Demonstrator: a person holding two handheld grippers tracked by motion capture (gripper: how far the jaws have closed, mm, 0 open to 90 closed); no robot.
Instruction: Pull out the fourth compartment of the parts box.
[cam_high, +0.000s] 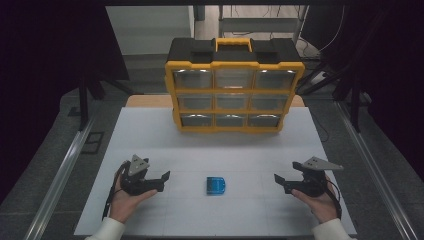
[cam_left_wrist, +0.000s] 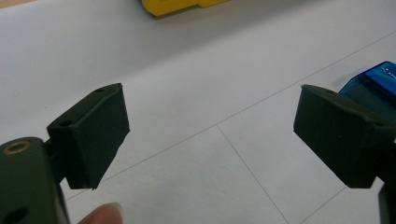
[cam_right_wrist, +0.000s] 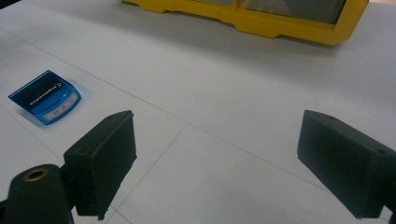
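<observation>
Box flat between spread grippers.

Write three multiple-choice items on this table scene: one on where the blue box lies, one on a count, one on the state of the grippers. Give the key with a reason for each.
1. Where does the small blue box lie?
A. Inside a drawer of the cabinet
B. On the white table, between the two grippers
C. Held in the left gripper

2. How many drawers does the front of the yellow cabinet have?
A. Four
B. Six
C. Nine

3. How do the left gripper and right gripper stand?
A. Both open, holding nothing
B. Both shut on the box
C. Left shut, right open

Key:
1 B: the high view shows it flat on the table midway between the hands.
2 C: three rows of three.
3 A: each gripper view shows jaws wide apart with bare table between them.
</observation>
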